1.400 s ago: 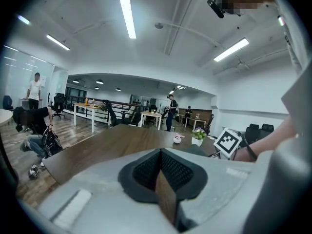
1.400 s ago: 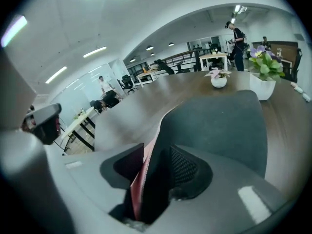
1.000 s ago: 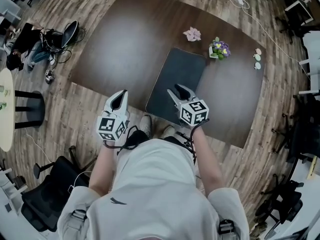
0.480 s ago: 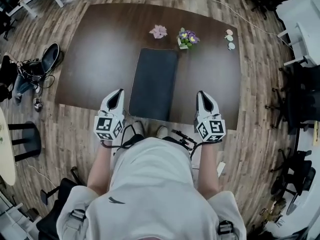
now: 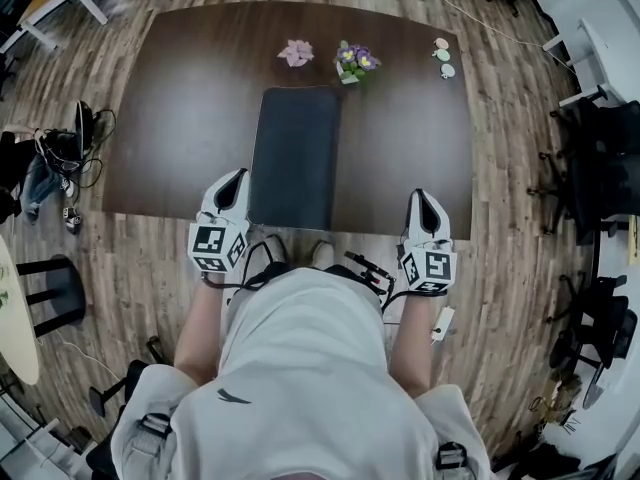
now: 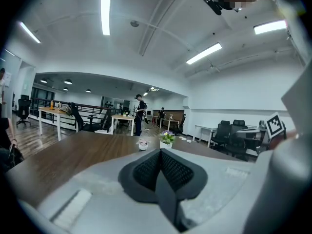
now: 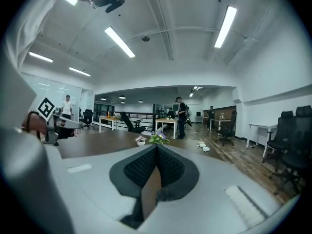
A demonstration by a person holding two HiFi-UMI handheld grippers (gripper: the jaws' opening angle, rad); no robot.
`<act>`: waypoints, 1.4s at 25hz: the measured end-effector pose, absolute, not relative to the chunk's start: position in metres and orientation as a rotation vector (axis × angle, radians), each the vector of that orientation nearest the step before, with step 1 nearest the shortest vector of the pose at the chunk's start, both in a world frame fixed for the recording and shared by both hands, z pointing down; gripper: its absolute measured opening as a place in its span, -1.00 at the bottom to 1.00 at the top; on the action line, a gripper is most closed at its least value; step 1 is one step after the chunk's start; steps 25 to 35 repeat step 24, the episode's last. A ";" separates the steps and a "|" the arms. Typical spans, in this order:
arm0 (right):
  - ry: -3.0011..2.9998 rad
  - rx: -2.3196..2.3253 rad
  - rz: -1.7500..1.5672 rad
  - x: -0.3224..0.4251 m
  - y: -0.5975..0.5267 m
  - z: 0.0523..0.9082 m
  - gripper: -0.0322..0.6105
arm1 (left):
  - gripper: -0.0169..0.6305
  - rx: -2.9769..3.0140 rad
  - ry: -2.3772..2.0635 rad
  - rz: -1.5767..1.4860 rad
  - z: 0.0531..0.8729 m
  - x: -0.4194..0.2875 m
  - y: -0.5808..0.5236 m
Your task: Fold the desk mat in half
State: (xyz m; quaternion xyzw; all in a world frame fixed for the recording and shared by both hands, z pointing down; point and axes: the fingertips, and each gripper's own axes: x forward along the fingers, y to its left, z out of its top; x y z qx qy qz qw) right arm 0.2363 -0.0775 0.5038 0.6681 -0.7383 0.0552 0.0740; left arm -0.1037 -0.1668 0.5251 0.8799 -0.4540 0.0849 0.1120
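Note:
The dark grey desk mat [image 5: 295, 156] lies as a narrow folded rectangle in the middle of the brown table [image 5: 180, 98], and its near end reaches the front edge. My left gripper [image 5: 234, 178] hovers at that edge just left of the mat, shut and empty. My right gripper [image 5: 424, 198] is held at the front edge well to the right of the mat, also shut with nothing in it. In the left gripper view the left gripper [image 6: 160, 152] shows its pads pressed together. The right gripper [image 7: 156, 150] in its own view looks the same. The mat is hidden in both gripper views.
A small flower pot [image 5: 352, 61], a pink ornament [image 5: 296, 52] and a few small pieces [image 5: 441, 56] sit along the table's far edge. Office chairs [image 5: 610, 158] stand to the right. A bag and cables [image 5: 60, 153] lie on the floor at left.
My right gripper has drawn back off the mat to the right, and its jaws have gone from open to shut. The left gripper has hardly moved.

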 end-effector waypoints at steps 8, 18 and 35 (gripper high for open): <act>-2.240 2.003 0.153 0.230 -0.081 0.498 -0.90 | -0.93 2.569 -1.359 0.240 0.524 -0.113 -0.161; -2.269 1.971 0.156 0.224 -0.087 0.499 -0.90 | -0.93 2.541 -1.396 0.231 0.525 -0.125 -0.158; -2.289 1.952 0.160 0.218 -0.091 0.499 -0.90 | -0.93 2.530 -1.407 0.228 0.526 -0.130 -0.157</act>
